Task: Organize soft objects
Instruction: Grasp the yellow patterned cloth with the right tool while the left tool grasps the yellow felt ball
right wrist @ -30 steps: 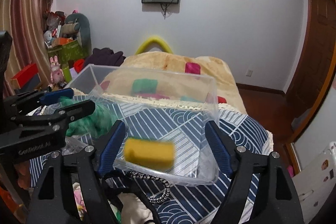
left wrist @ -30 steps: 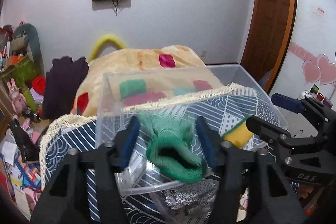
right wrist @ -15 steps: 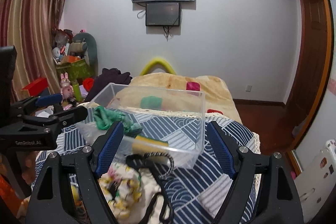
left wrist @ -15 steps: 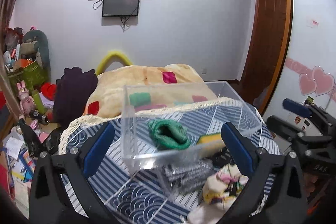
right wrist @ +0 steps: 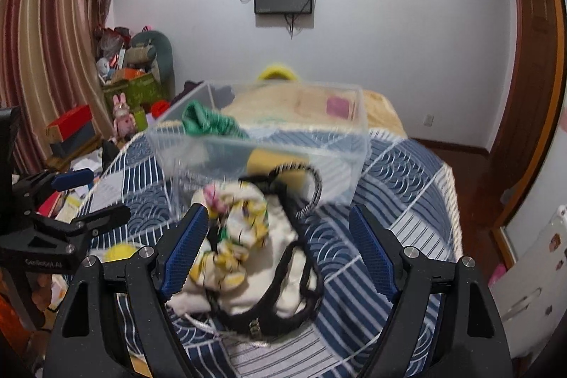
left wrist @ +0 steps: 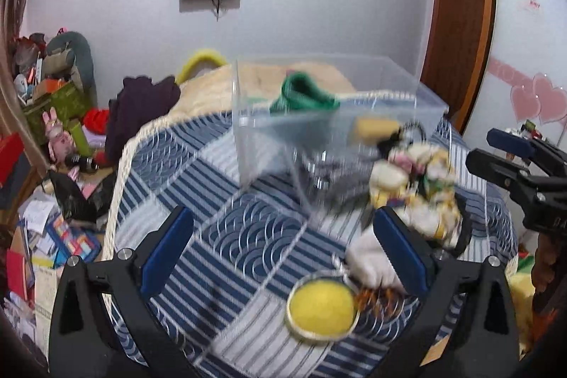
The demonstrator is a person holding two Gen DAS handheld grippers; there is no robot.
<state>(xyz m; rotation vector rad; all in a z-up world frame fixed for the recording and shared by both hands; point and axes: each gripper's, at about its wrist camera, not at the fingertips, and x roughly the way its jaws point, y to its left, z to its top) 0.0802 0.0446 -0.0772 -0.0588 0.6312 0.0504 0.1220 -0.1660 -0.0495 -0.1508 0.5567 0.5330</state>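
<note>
The left gripper point(left wrist: 283, 250) hangs over the bed point(left wrist: 219, 236), its jaws spread wide with nothing between them. In the left wrist view a yellow puff point(left wrist: 320, 309) lies on the striped cover just inside the right finger, low in the frame. Further back, a clear bin point(left wrist: 248, 144) sits on the cover, blurred. A green knit point(left wrist: 301, 94) rests in the bin, toward its left side, and a yellow sponge point(left wrist: 372, 127) lies in it to the right of the knit. Right of the bin, outside it, a floral cloth point(left wrist: 414, 186) lies crumpled on the cover, touching a black strap point(left wrist: 413, 130) that loops up against the bin wall. The right gripper point(left wrist: 510, 162) shows at the right edge of that view.

In the right wrist view the left gripper point(right wrist: 81, 197) reaches in from the left edge. The right gripper point(right wrist: 278, 250) hovers above the floral cloth point(right wrist: 237, 229), jaws wide apart and gripping nothing; the cloth lies against the left finger, though whether they touch cannot be told. The black strap point(right wrist: 304, 275) curls over a white cloth point(right wrist: 287, 293) beneath. Behind them the bin point(right wrist: 354, 144) holds the knit point(right wrist: 209, 123) at its left and the sponge point(right wrist: 269, 162) near the middle.
</note>
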